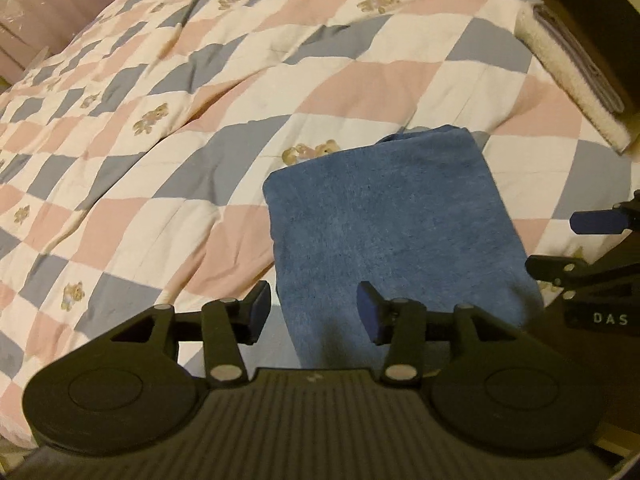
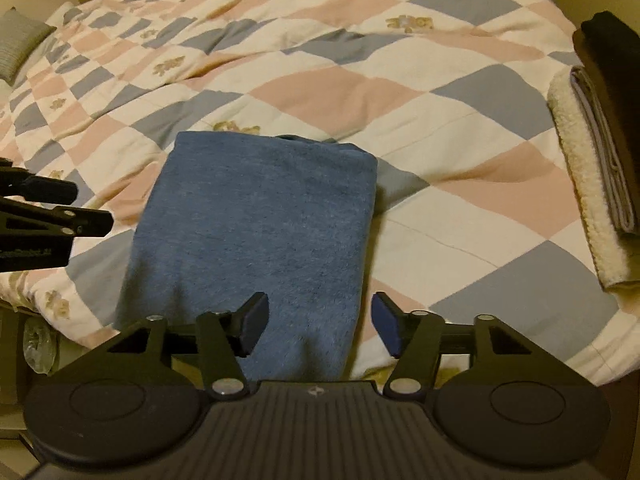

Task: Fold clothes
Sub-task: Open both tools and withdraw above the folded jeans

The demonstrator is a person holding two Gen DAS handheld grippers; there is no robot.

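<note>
Both grippers are hovering with fingers spread, holding nothing: the left gripper (image 1: pixel 313 312) over the blue garment's (image 1: pixel 396 216) near left edge, the right gripper (image 2: pixel 320 322) over its near right edge. Its near end is being hidden behind the tools. Folded into a neat rectangle, it is lying on the checkered quilt (image 2: pixel 340 88), well apart from the folded stack (image 2: pixel 592 168) cut off at right

A home bedroom: patchwork teddy-bear quilt (image 2: pixel 360 80) covering the bed
</note>
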